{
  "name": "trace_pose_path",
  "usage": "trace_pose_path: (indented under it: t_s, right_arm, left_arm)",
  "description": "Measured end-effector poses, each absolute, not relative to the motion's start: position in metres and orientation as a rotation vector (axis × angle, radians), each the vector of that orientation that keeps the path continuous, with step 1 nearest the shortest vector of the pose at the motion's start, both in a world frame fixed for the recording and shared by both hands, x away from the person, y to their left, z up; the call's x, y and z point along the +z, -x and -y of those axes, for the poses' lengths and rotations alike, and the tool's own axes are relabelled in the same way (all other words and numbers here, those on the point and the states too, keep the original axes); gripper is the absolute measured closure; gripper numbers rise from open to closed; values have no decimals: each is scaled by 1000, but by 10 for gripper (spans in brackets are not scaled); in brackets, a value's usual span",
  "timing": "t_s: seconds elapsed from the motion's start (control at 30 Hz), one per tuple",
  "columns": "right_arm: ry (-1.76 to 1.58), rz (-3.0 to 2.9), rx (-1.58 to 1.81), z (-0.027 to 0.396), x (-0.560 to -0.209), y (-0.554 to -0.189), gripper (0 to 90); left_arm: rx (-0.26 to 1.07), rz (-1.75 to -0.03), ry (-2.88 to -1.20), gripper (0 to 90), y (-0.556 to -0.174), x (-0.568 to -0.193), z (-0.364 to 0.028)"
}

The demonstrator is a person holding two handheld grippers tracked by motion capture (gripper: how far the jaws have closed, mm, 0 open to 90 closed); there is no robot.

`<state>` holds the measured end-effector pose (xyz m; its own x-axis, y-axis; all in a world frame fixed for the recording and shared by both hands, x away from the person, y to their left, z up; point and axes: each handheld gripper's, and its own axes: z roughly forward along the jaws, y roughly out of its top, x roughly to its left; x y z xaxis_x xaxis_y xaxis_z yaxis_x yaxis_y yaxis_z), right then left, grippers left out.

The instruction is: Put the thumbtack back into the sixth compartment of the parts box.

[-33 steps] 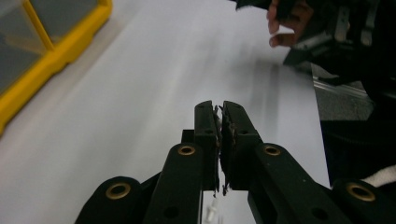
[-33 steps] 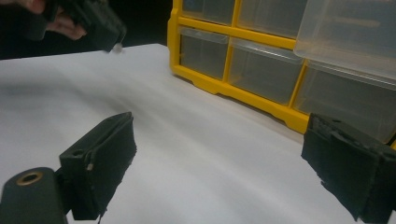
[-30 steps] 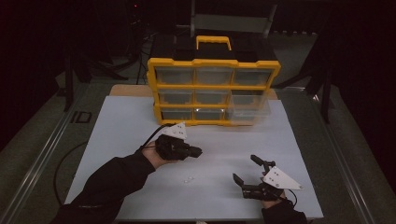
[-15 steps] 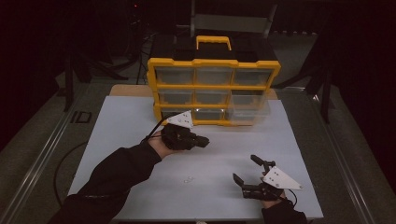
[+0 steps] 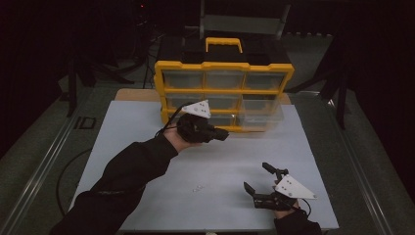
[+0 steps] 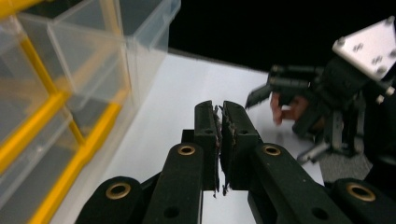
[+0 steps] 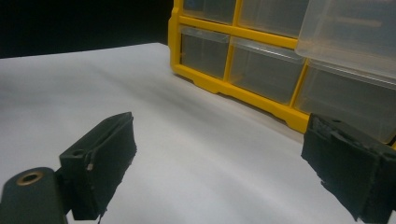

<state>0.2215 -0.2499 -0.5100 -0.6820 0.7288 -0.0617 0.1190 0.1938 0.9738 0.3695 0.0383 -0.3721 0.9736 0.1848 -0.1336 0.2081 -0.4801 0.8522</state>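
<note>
- Yellow organizer [image 5: 224,93] with clear drawers stands at the table's [image 5: 147,122] far edge; 1 drawer [image 5: 262,113] on its right side juts out.
- Left gripper [image 5: 221,134], jaws pressed together on nothing, hovers just before the bottom drawers.
- Right gripper [image 5: 258,177] rests near the front edge, jaws wide apart.
- 2 tiny bits [image 5: 197,188] lie between the grippers.

Wide bare white desk [image 5: 147,147] between the two tools, nothing but tiny specks [image 5: 197,188] mid-sheet. At the far edge, the yellow drawer cabinet [image 5: 224,93] walls things off, and one clear drawer [image 5: 262,113] pulled out juts toward the desk's middle.
</note>
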Motion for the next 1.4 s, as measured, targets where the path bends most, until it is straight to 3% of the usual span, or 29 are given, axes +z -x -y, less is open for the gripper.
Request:
trace_pose_path:
  t_s: [0.77, 1.4]
  right_arm:
    - [-802, -1952, 1537, 250, -510, -222, 96]
    - [-787, -1963, 1547, 250, -510, -222, 96]
  left_arm:
    - [42, -294, -2007, 859, -410, -338, 8]
    - [69, -405, -2007, 859, -439, -356, 36]
